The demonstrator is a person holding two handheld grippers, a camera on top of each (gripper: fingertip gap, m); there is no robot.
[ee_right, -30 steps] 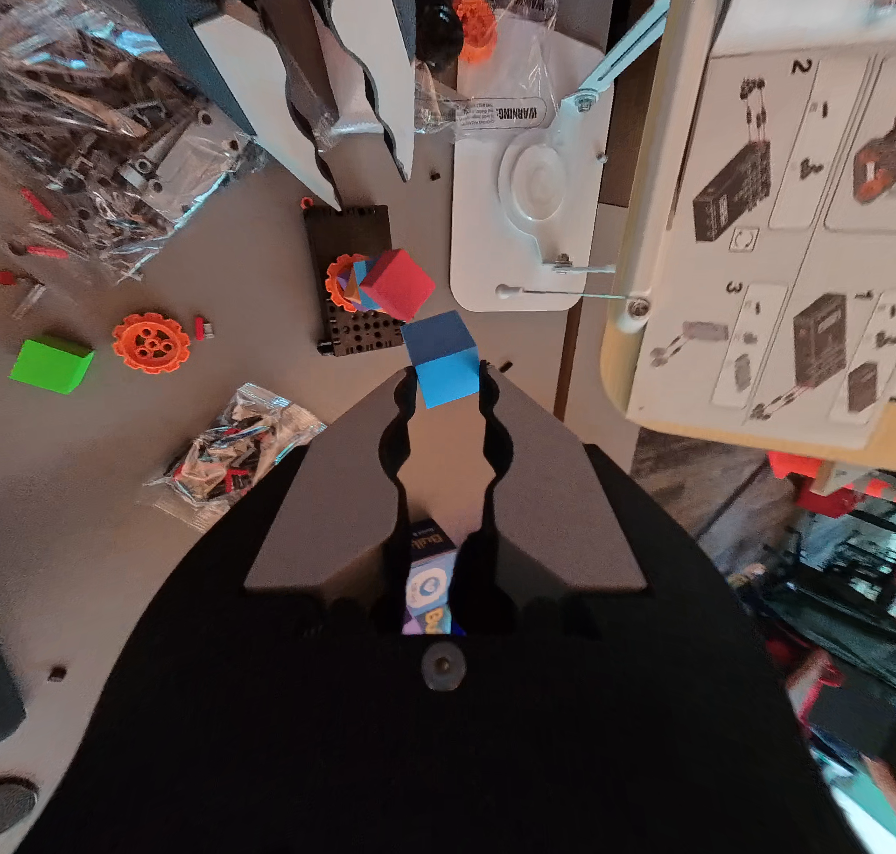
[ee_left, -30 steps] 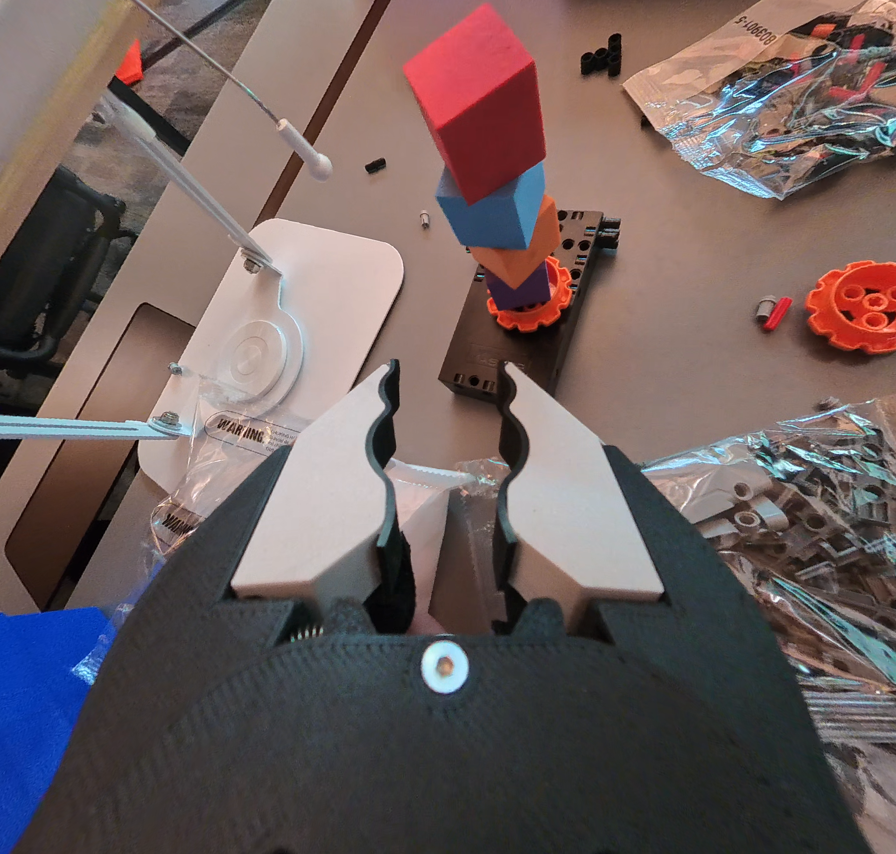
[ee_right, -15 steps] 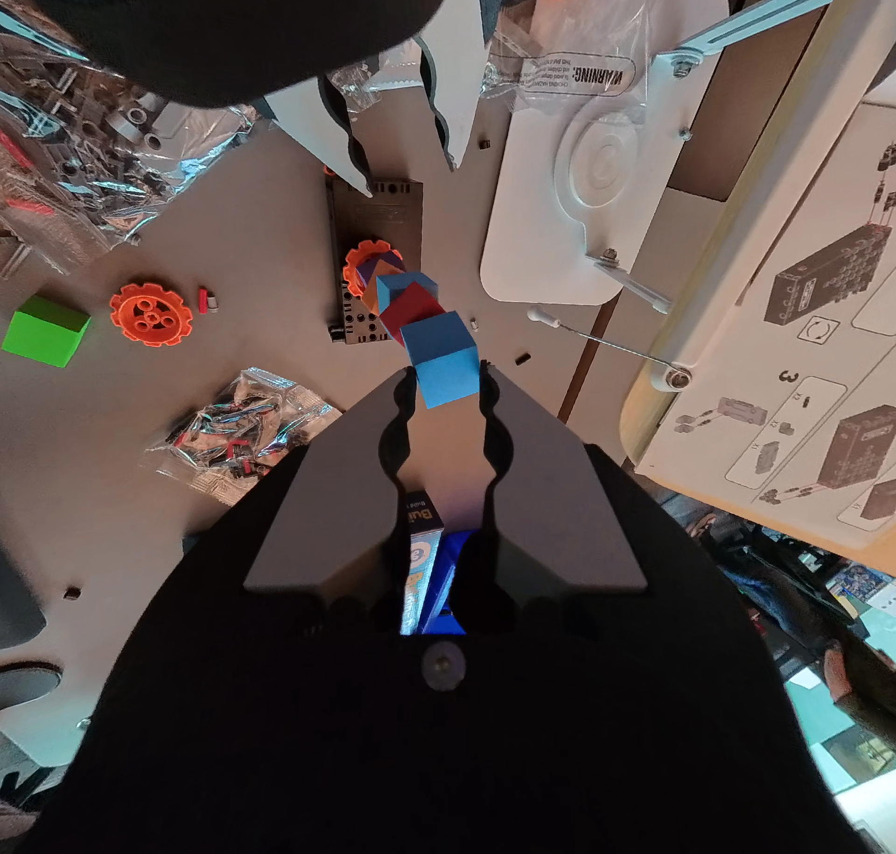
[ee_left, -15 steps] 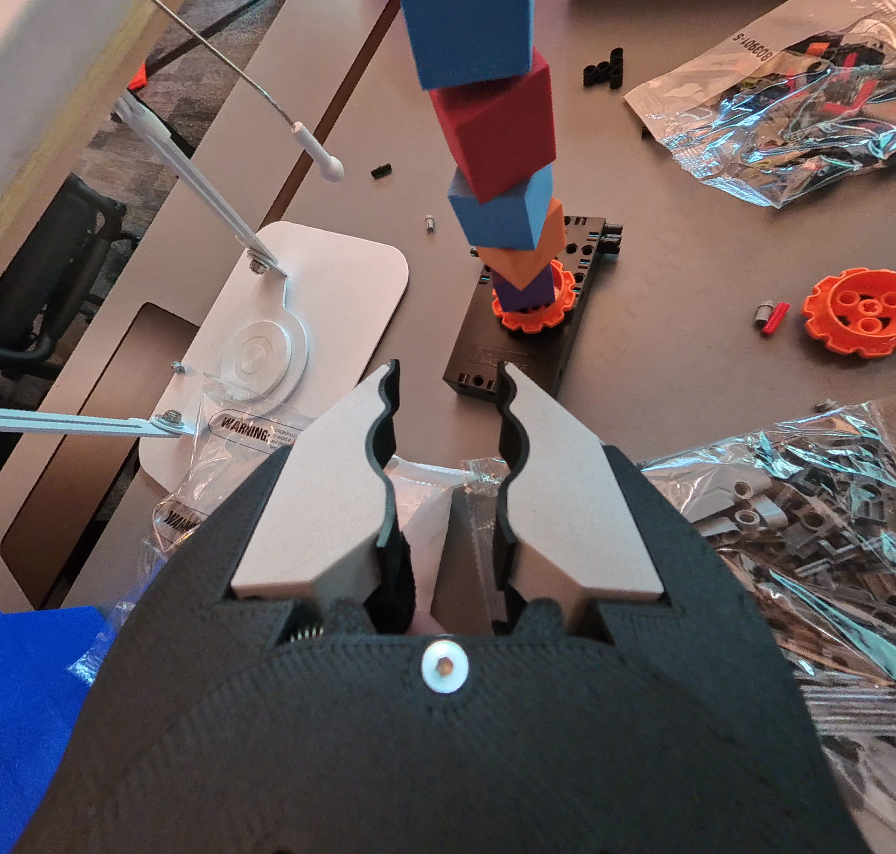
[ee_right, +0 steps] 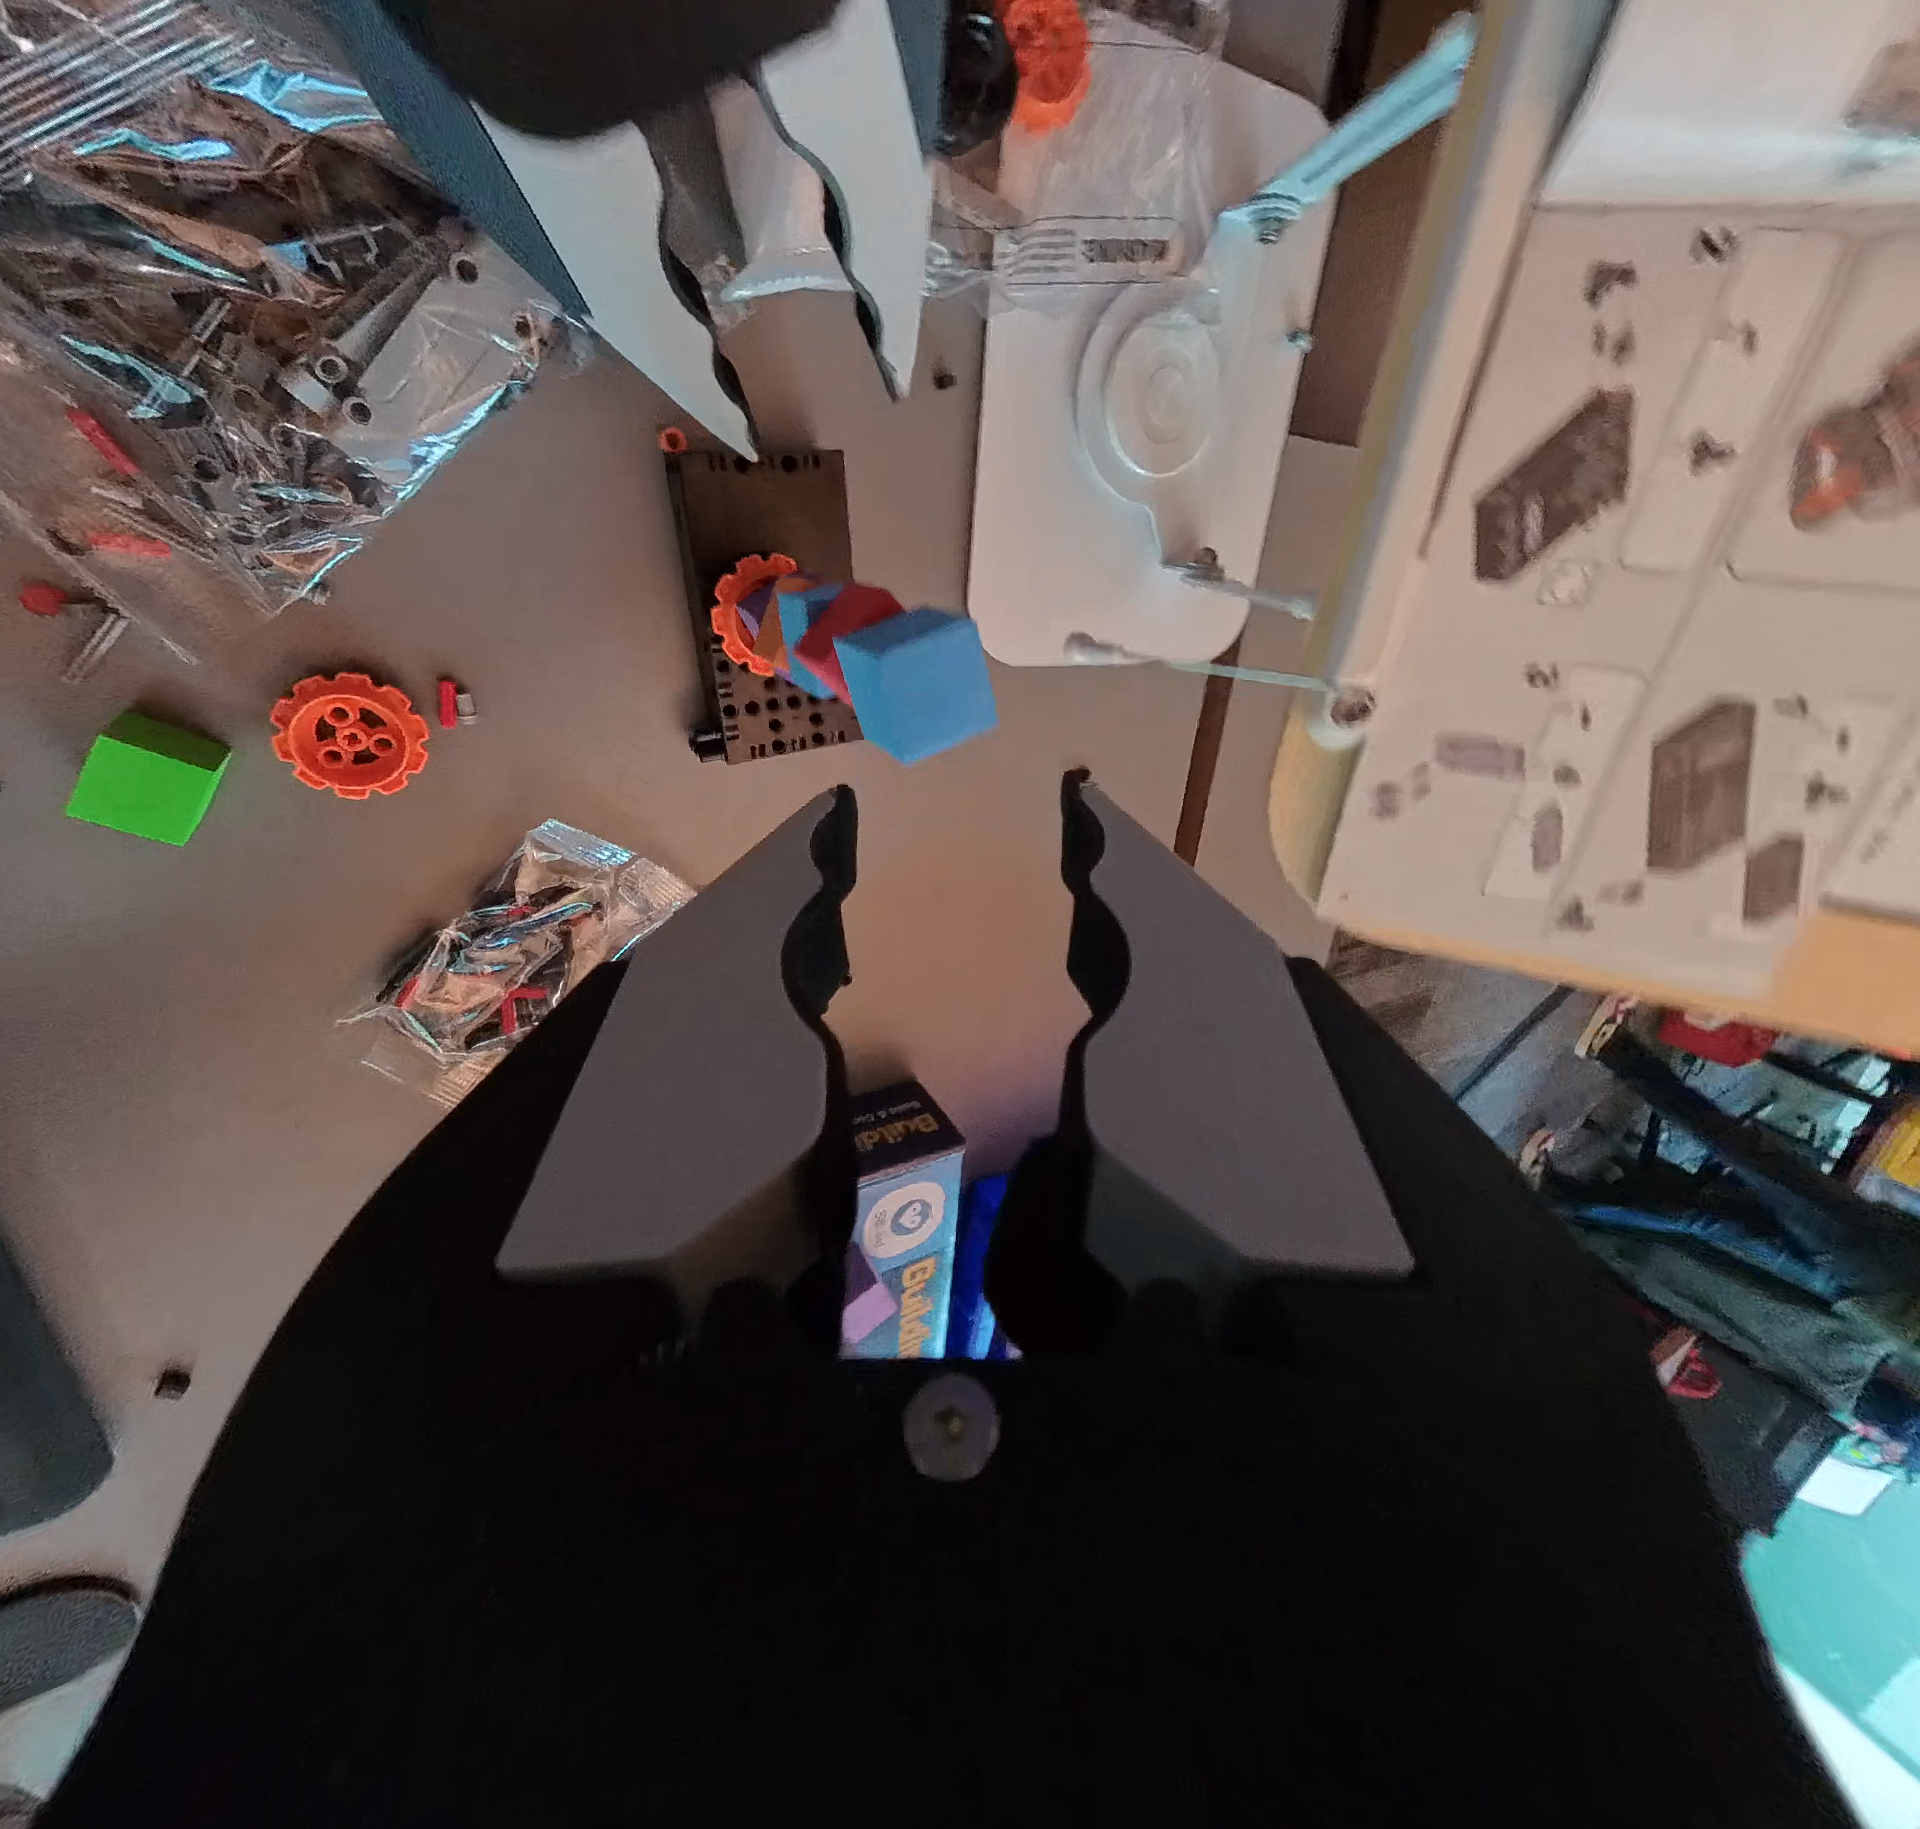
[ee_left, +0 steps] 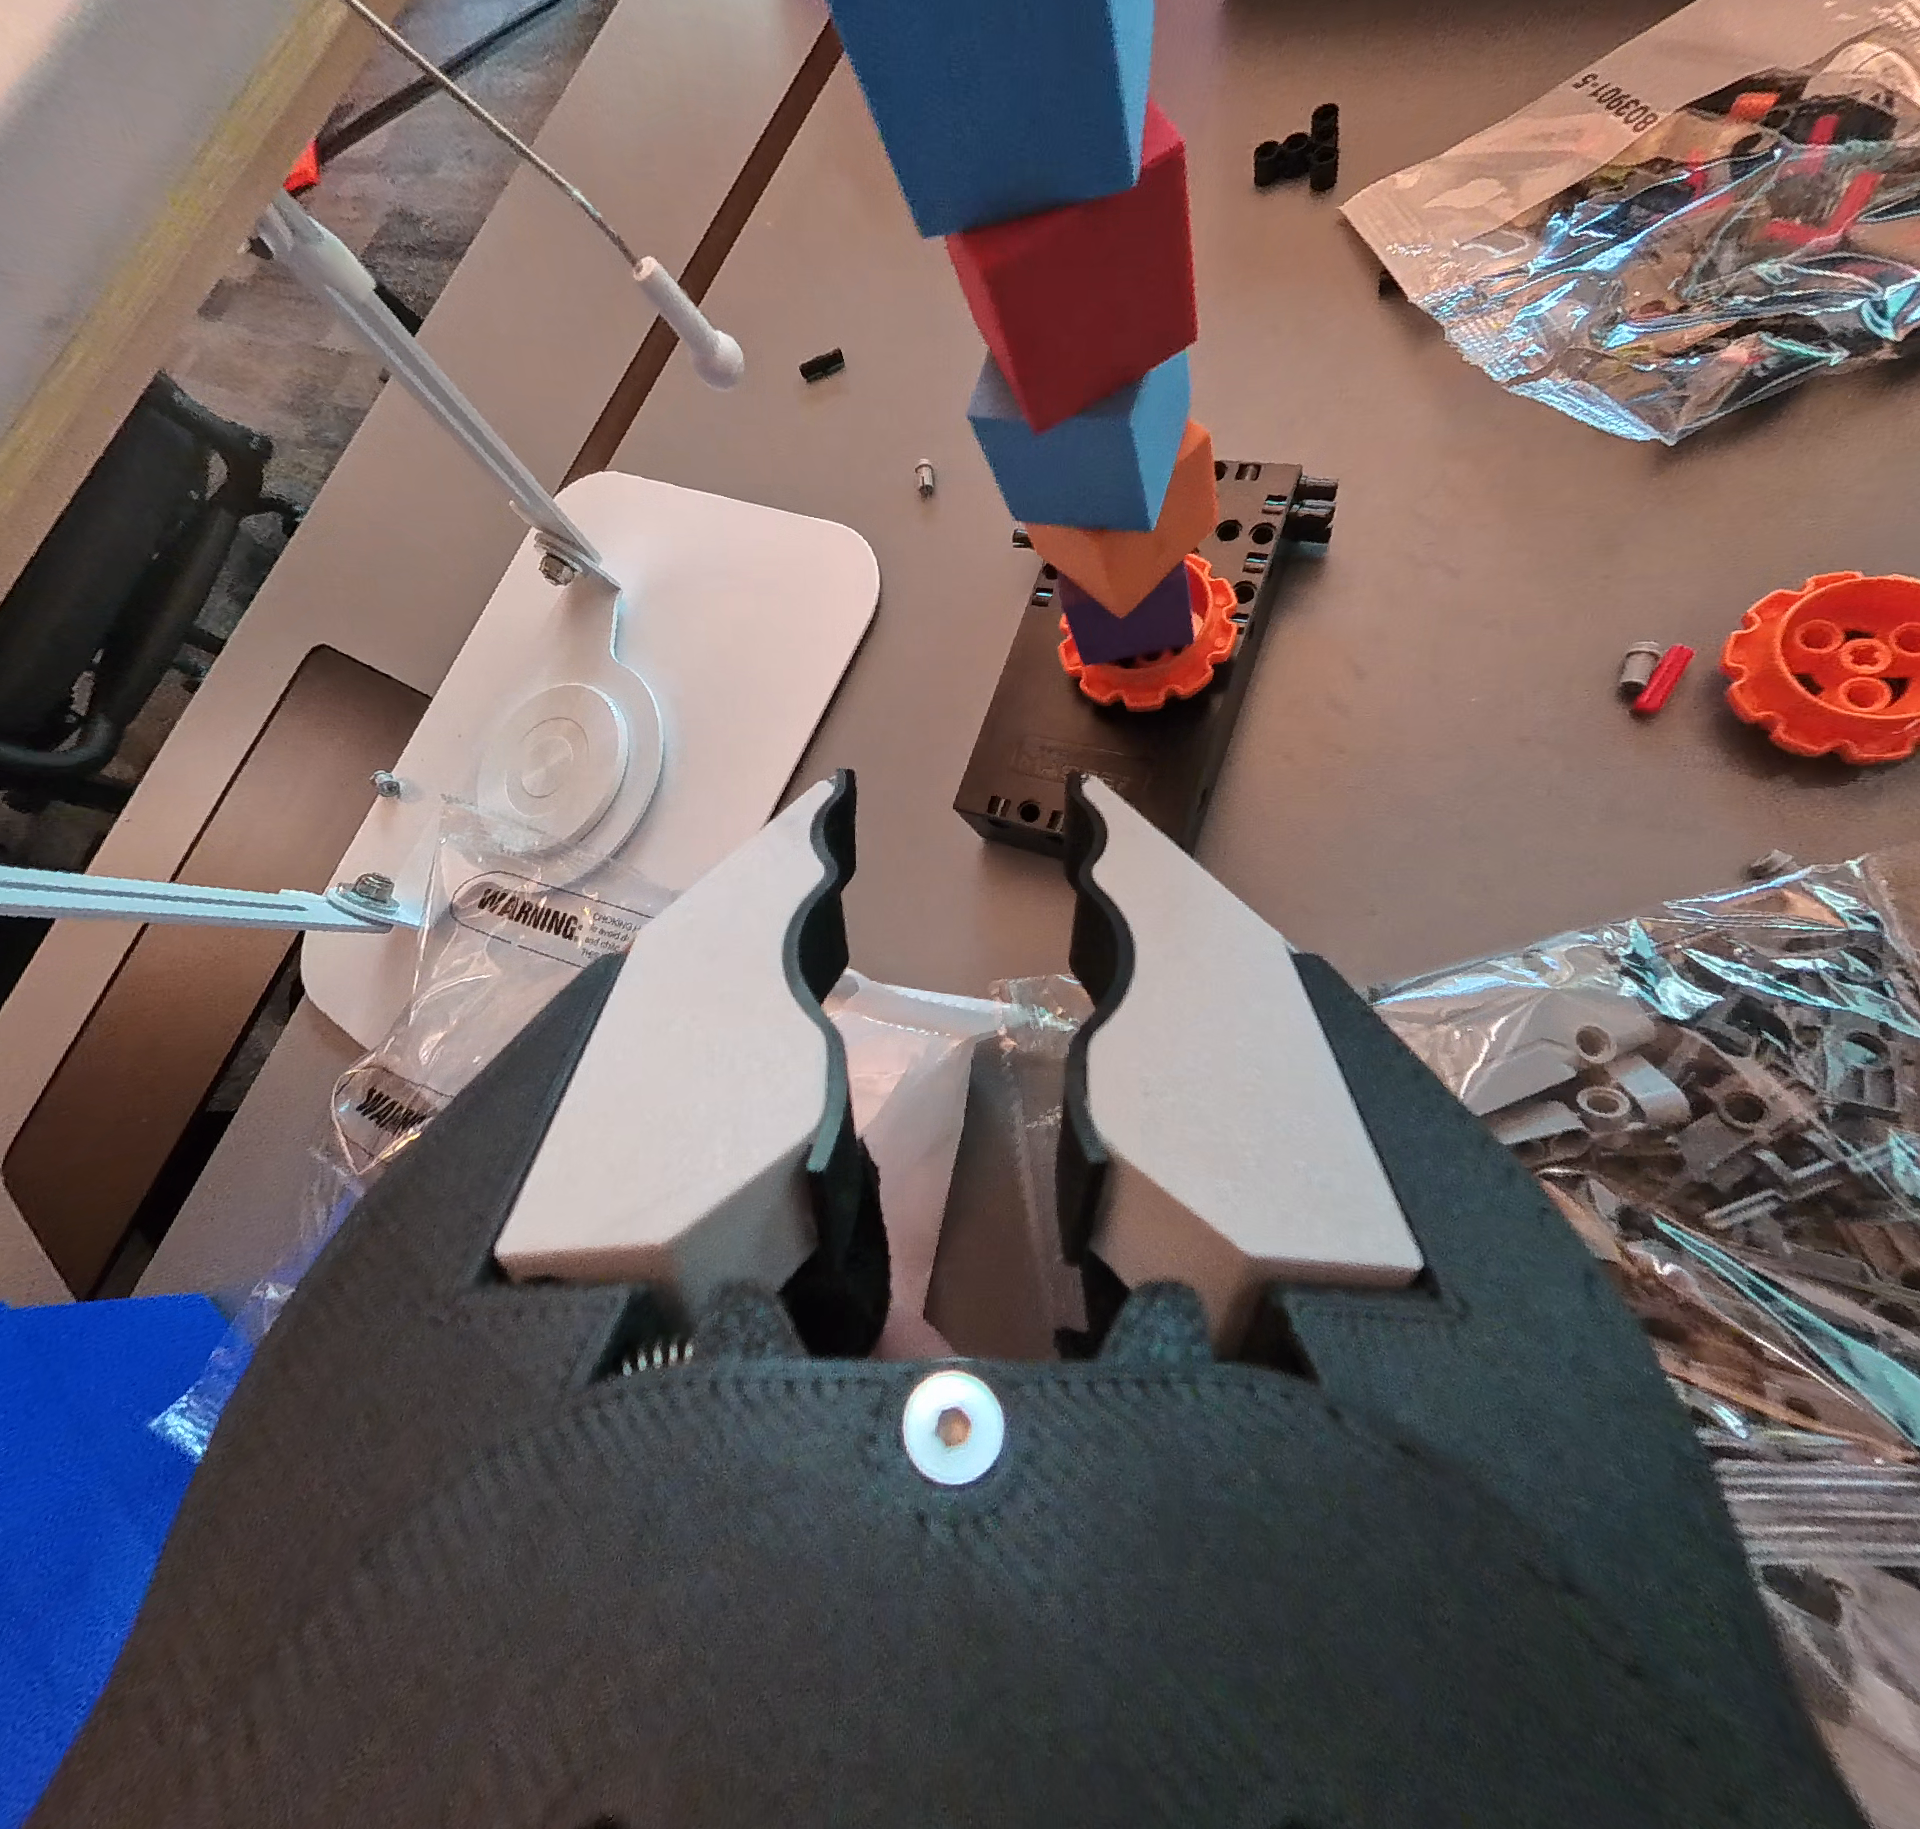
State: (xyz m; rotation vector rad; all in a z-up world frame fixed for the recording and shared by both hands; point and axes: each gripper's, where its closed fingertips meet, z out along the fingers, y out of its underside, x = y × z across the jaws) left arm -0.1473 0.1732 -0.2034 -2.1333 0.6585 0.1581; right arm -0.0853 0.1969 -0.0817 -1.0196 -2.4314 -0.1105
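Your left tongs stand open and empty above a clear bag lying just under them. To their right lies a bag of grey parts; to their left, a white stand base.

Just beyond the left tongs a black plate rests on the bench, carrying an orange gear. On that gear rises a leaning stack: purple cube, orange cube, blue cube, red cube, and a top blue cube.

Your right tongs look down from above, open and empty, the top blue cube just ahead of their tips and apart from them.

Farther off lie a loose orange gear, a green cube and a small parts bag.
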